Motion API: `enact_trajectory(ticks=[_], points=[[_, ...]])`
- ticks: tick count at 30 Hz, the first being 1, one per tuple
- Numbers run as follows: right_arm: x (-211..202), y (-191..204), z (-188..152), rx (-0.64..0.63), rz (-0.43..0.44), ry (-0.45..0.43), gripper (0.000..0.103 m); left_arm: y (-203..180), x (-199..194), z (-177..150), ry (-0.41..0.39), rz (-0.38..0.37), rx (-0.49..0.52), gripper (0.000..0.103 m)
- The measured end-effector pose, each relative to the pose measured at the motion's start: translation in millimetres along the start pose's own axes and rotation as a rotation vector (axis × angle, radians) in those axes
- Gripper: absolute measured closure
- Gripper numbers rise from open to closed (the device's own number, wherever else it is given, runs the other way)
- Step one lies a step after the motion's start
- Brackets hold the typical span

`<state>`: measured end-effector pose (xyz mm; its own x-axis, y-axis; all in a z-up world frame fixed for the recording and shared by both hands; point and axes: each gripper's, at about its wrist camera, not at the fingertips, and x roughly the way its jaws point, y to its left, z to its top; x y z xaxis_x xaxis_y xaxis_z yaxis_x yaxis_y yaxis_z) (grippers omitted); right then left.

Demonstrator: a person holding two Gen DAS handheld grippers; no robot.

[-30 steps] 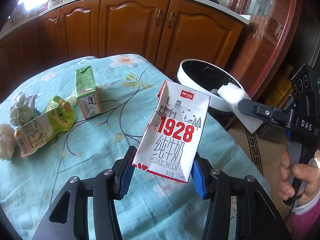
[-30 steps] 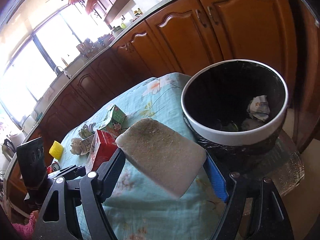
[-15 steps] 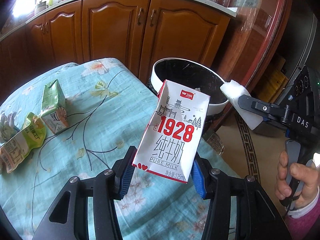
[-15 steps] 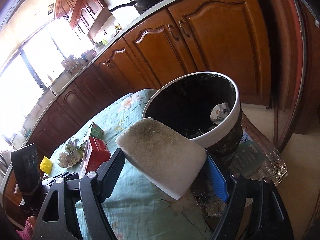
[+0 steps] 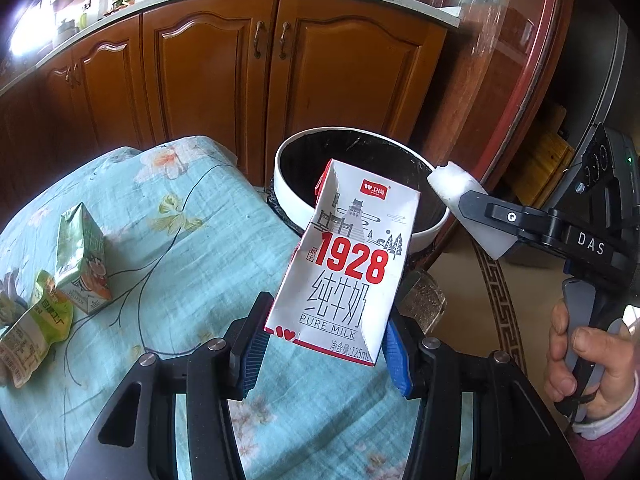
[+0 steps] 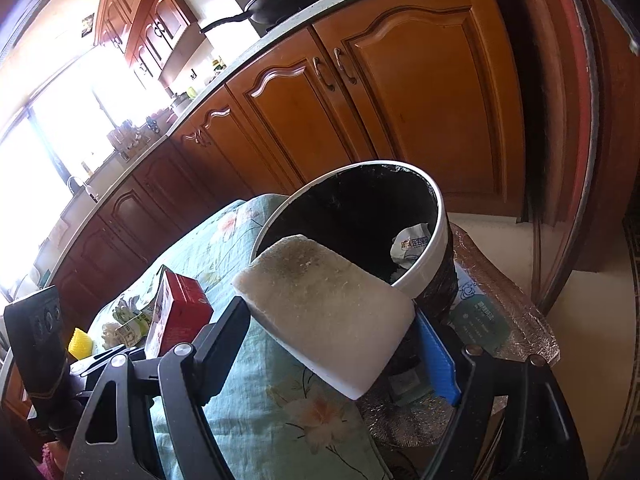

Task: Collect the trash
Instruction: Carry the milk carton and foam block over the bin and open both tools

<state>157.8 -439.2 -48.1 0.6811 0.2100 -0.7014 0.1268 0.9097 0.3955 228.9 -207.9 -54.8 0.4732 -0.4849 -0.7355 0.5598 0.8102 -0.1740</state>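
My left gripper [image 5: 324, 354] clamps the white "1928" milk carton [image 5: 346, 260]; my right gripper [image 6: 332, 354] holds the white foam block [image 6: 328, 308]. The white-rimmed, black-lined bin [image 6: 438, 236] lies just ahead, nearer my right.

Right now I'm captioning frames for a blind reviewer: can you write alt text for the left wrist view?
The left claw grips a white "1928" pure milk carton above a floral tablecloth, with a black-lined white trash bin just beyond. At right, a hand holds the right claw, clamping a white foam block near the bin.
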Motion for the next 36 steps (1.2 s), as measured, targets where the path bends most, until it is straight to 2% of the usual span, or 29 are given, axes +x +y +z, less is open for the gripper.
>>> enact_trajectory(ticks=[21, 36], points=[[38, -9, 63, -0.058, -0.041, 0.01, 0.021, -12, 53, 81, 0.047, 0.008, 0.057, 0.053], [62, -26, 73, -0.027, -0.055, 0.077, 0.02, -25, 90, 105, 0.134, 0.032, 0.096, 0.053]])
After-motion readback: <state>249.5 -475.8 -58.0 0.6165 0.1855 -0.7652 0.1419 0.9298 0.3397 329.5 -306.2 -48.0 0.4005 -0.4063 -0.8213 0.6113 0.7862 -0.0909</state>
